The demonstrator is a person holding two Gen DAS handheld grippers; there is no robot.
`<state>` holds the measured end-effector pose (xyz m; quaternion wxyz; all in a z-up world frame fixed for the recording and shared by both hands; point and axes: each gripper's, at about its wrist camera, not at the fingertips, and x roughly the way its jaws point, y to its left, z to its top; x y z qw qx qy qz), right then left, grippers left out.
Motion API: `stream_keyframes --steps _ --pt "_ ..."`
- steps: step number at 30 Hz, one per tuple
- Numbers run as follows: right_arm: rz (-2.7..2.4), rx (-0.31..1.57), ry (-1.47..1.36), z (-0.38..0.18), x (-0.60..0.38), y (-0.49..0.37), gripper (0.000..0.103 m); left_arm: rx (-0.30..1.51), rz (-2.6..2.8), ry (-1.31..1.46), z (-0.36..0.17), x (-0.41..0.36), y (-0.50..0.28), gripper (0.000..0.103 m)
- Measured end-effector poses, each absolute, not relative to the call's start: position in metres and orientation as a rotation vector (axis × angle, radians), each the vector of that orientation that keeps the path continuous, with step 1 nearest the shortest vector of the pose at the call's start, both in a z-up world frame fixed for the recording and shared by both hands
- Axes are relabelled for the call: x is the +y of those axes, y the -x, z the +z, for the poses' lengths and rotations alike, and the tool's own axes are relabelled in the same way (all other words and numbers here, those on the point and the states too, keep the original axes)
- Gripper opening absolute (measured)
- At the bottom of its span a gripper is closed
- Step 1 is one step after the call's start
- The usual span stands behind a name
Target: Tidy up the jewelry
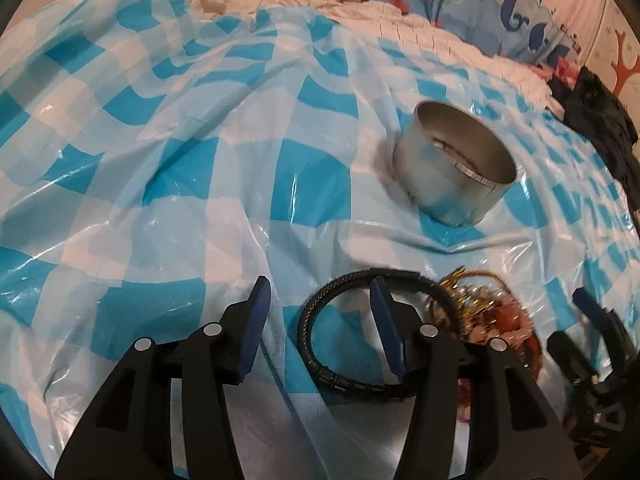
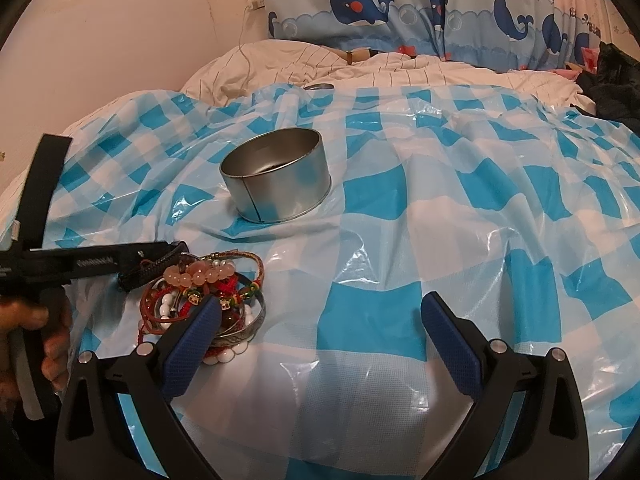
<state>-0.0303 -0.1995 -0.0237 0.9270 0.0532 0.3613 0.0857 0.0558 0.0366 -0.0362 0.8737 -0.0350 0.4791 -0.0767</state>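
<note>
Left gripper (image 1: 320,300), jaws parted and gripping nothing, is seen straddling 1 flat-lying black bracelet (image 1: 320,364) near the upright tin (image 1: 452,168).

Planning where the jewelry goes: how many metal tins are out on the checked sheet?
1. The round open tin stands on the blue checked sheet, beyond the bracelet pile. Folds could hide another.

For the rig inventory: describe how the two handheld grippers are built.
Left gripper and right gripper match: angular black plastic frames, round silver bolt heads at the pivots, flat blue textured pads on the fingers. Seen from the right wrist, the left one has a black handle bar with white lettering.
</note>
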Motion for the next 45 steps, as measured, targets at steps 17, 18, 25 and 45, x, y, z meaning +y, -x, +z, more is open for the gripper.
stream_keyframes --steps 17,18,25,45 --pt "0.287 0.648 0.020 -0.002 -0.169 0.042 0.096 0.856 -0.189 0.228 0.015 0.072 -0.032 0.006" --pt "0.302 0.645 0.048 -0.001 -0.163 0.043 0.096 0.847 -0.187 0.247 0.017 0.076 -0.031 0.006" --pt "0.428 0.642 0.159 0.001 -0.138 0.052 0.096 0.845 -0.187 0.271 0.019 0.082 -0.032 0.006" --pt "0.500 0.711 0.035 -0.010 -0.149 0.042 0.010 0.878 -0.189 0.245 0.011 0.072 -0.035 0.009"
